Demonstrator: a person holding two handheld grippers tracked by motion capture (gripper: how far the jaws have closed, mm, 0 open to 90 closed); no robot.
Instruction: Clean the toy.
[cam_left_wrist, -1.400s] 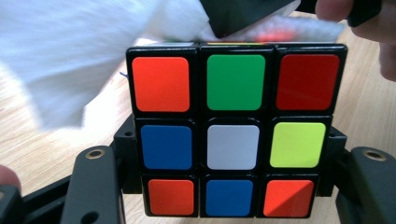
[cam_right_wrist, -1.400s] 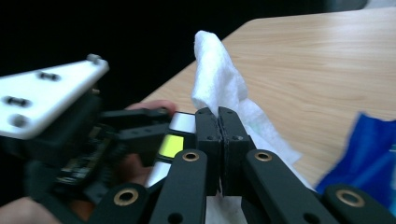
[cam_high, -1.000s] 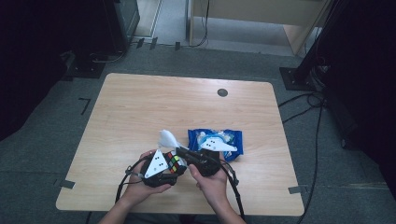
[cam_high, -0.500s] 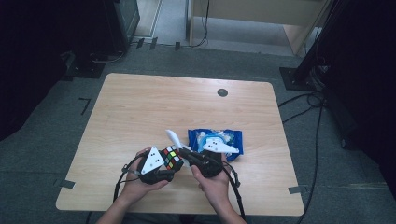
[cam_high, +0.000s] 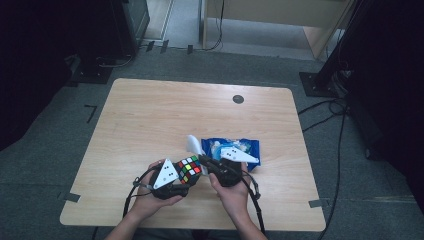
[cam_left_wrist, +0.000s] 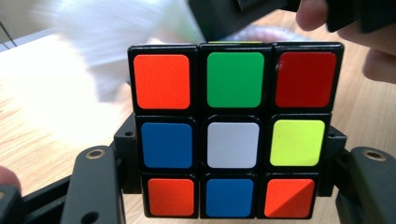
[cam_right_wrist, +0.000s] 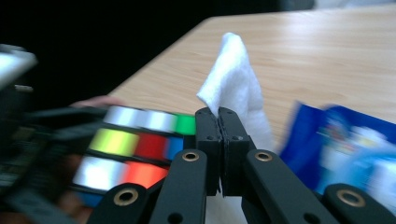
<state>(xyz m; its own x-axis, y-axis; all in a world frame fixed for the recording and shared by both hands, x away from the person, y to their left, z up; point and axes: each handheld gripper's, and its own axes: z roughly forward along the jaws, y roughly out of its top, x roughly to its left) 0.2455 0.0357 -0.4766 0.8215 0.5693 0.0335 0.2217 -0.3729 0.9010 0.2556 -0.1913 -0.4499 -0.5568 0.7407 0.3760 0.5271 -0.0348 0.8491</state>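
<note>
Both claws were clenched: left claw (cam_high: 186, 176) grasping the Rubik's cube (cam_left_wrist: 233, 128), right claw (cam_right_wrist: 219, 116) pinching a wet wipe (cam_right_wrist: 233, 79) (wiping likely wants light strokes).

Cube (cam_high: 189, 169) left of packet (cam_high: 231, 148)
</note>
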